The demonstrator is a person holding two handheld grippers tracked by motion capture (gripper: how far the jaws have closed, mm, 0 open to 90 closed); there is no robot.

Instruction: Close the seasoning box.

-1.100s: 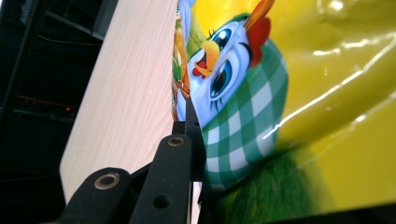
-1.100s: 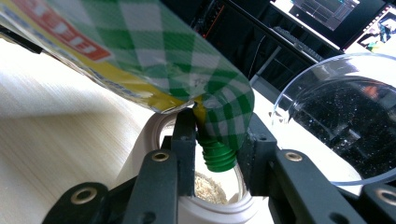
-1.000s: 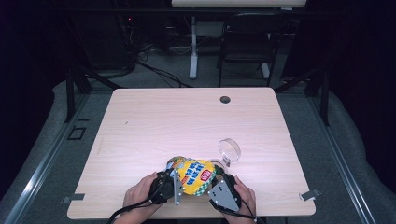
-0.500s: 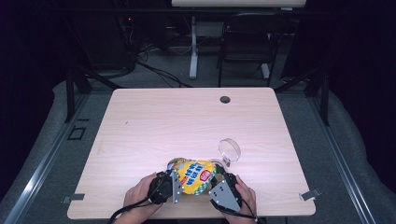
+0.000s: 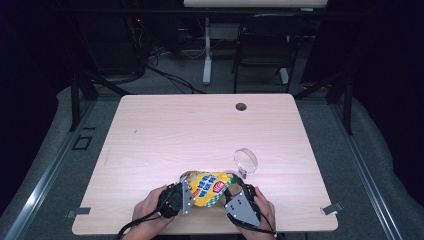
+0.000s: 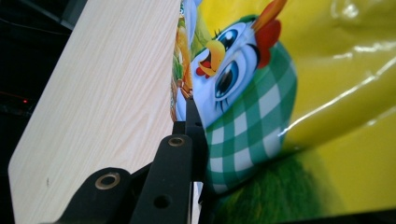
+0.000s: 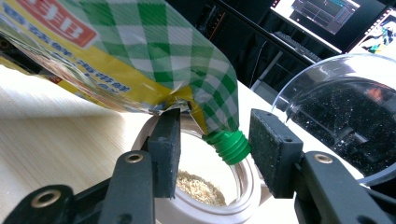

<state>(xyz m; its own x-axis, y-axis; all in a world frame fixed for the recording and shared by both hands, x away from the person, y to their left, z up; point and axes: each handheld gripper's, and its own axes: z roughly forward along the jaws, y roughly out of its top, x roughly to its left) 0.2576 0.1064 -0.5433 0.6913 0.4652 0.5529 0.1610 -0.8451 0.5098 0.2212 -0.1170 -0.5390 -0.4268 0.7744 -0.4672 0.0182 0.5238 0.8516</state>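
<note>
Both claws work at the near edge of the table (image 5: 200,125), around six o'clock in the high view. Left gripper (image 5: 176,200) has its jaws pressed tight on the edge of the pouch (image 5: 206,187), pinching the printed film; in the left gripper view the pouch (image 6: 280,93) rises past three o'clock, its cartoon chicken in green check beside the black jaw. Right gripper (image 5: 239,200) sits at four o'clock of the pouch; its jaws have just been opening and now stand spread, the green spout (image 7: 229,144) between them and touching neither pad.

By size: the pale wooden table comes first, then the yellow pouch, held tilted with its spout pointing down. Under the spout stands a small white jar (image 7: 205,205) with pale crumbs inside. At two o'clock of the pouch lies a clear round lid (image 5: 245,162), just beside the right gripper.
</note>
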